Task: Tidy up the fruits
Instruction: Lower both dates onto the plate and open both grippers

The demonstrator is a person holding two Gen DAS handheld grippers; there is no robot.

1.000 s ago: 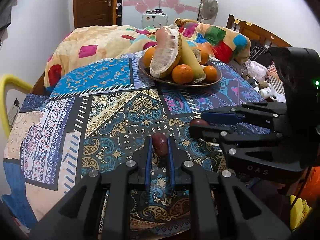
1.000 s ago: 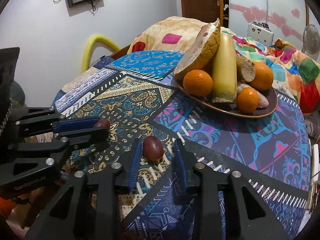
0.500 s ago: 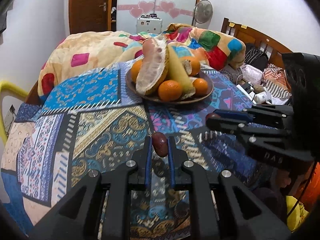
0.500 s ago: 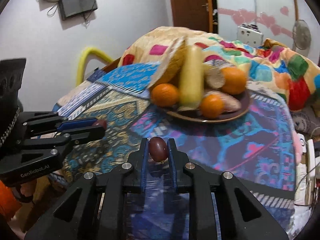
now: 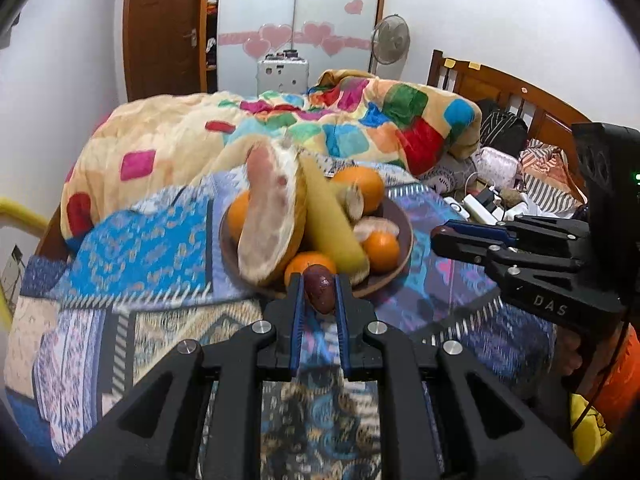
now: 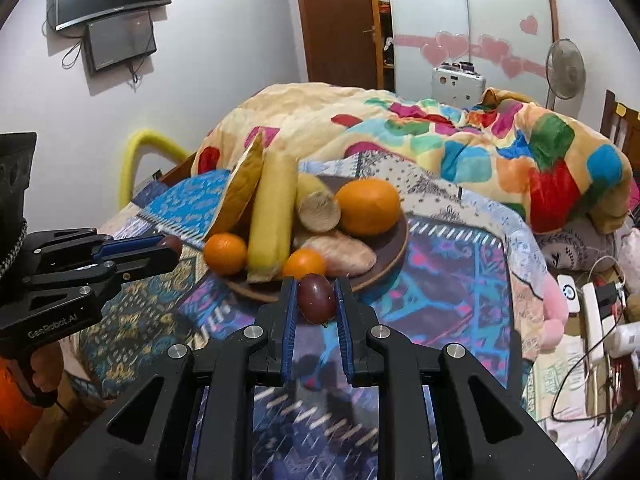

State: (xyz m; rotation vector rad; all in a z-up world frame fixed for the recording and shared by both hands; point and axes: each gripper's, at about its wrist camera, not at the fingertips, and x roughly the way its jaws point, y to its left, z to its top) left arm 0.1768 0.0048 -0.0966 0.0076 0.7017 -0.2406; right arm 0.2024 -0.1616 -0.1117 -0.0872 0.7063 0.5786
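With a small dark fruit pinched in my left gripper (image 5: 319, 294) and another in my right gripper (image 6: 316, 298), both held just short of the crowded plate (image 6: 394, 248), I judge either could roll off the piled oranges (image 6: 368, 206) if dropped carelessly.

Both black grippers, left gripper (image 5: 319, 300) and right gripper (image 6: 316, 300), have blue pads and silver screws.

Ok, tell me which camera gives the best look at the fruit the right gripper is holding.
The right wrist view. The dark red fruit sits centred between the right gripper fingers, close and nearly whole, in front of the plate. The left wrist view shows that gripper from the side, where only a sliver of the fruit peeks out at the fingertips.
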